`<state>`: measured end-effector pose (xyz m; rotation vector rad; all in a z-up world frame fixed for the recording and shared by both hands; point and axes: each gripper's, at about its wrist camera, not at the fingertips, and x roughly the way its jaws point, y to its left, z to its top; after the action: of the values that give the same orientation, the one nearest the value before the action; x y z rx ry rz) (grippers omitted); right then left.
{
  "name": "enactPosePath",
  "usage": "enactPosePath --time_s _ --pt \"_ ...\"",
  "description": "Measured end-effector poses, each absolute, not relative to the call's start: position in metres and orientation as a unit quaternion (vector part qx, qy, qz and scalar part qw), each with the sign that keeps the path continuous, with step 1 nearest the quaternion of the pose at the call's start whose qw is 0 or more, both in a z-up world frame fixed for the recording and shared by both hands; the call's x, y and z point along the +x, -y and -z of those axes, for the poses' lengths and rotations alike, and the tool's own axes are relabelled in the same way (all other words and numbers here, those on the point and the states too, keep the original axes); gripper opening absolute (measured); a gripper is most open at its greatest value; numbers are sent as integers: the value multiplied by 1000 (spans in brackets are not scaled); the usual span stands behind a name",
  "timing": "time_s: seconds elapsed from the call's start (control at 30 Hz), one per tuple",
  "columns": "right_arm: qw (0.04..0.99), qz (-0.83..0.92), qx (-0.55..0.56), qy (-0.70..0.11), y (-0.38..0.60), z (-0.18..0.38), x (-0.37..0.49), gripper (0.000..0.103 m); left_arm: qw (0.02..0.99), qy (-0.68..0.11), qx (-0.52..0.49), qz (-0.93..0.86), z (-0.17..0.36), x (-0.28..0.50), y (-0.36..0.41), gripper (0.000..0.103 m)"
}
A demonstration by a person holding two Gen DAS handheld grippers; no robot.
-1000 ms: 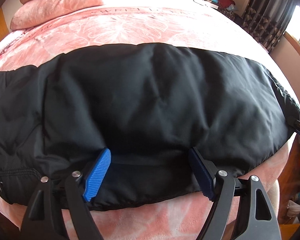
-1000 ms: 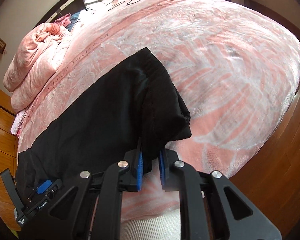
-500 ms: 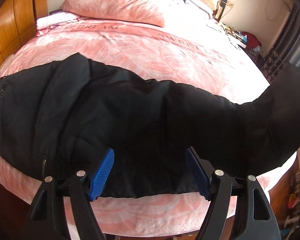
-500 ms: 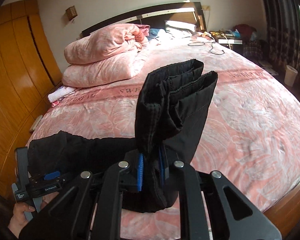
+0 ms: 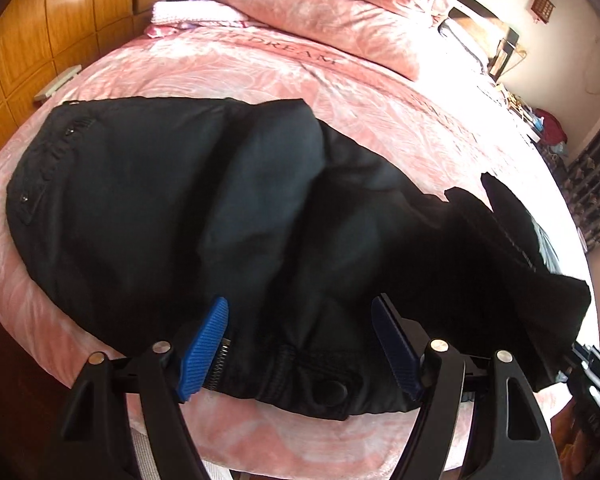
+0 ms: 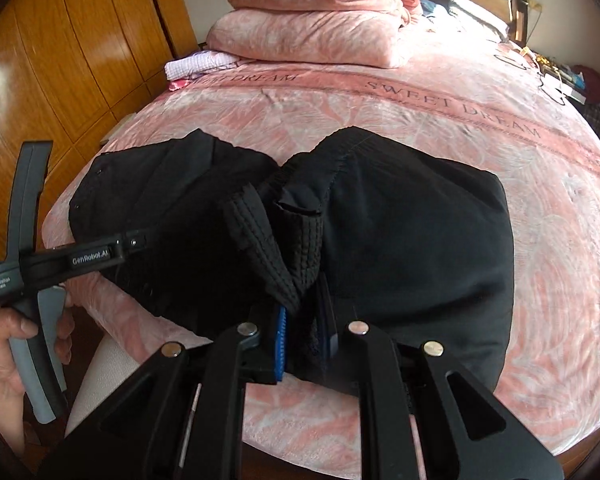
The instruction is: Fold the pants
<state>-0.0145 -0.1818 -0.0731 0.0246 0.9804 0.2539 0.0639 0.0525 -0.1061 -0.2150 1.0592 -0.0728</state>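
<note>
pinching the ribbed cuff end of the black pants (image 6: 400,232) between the pressed-together blue pads of the right gripper (image 6: 304,340), doubled back over the garment on the pink bedspread (image 6: 540,208); left gripper (image 5: 300,344) spread wide over the waistband, gripping nothing.

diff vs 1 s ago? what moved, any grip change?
The right gripper, shut on the cuff end throughout, carried it from flat on the bed up and over toward the waistband, folding the pants. The left gripper stays open over the waistband. The pink bedspread is unchanged.
</note>
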Motion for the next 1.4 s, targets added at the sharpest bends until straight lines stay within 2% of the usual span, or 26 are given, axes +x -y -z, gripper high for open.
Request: enactPosePath --time_s 0.2,0.4,0.53,0.63,0.67,0.7,0.77,0.83,1.03,1.2,1.27,1.3,1.4 --pt "856 -149 -15 -494 149 109 -10 12 851 -512 -121 12 117 69 -74 75" --pt "853 -190 -37 -484 120 111 -9 12 851 -509 -128 3 122 70 -81 76" --pt "842 -193 -31 -503 119 132 -1 19 849 -513 -126 1 126 71 -85 80" --pt "837 -215 1 -504 126 126 -4 46 850 -513 -122 3 127 70 -86 80" --pt "835 -223 13 -502 128 120 -8 62 849 -514 -122 4 127 71 -87 80" --pt "838 -230 23 -494 129 113 -12 69 849 -514 -124 6 128 70 -88 80" --pt "849 -229 19 -475 128 99 -19 68 849 -512 -131 8 127 69 -91 80" --pt "854 -221 6 -471 124 92 -18 60 848 -511 -139 10 128 69 -94 80" --pt "839 -214 -14 -500 105 106 -6 56 847 -510 -147 8 127 68 -99 81" --pt "834 -182 -18 -520 104 124 2 30 851 -510 -125 7 126 67 -99 84" --pt "831 -184 1 -525 108 126 5 17 850 -510 -129 9 127 68 -99 84" --pt "832 -181 5 -525 110 125 6 8 850 -510 -130 10 127 68 -99 84" --pt "834 -198 34 -514 113 112 5 7 850 -510 -133 12 128 68 -102 84"
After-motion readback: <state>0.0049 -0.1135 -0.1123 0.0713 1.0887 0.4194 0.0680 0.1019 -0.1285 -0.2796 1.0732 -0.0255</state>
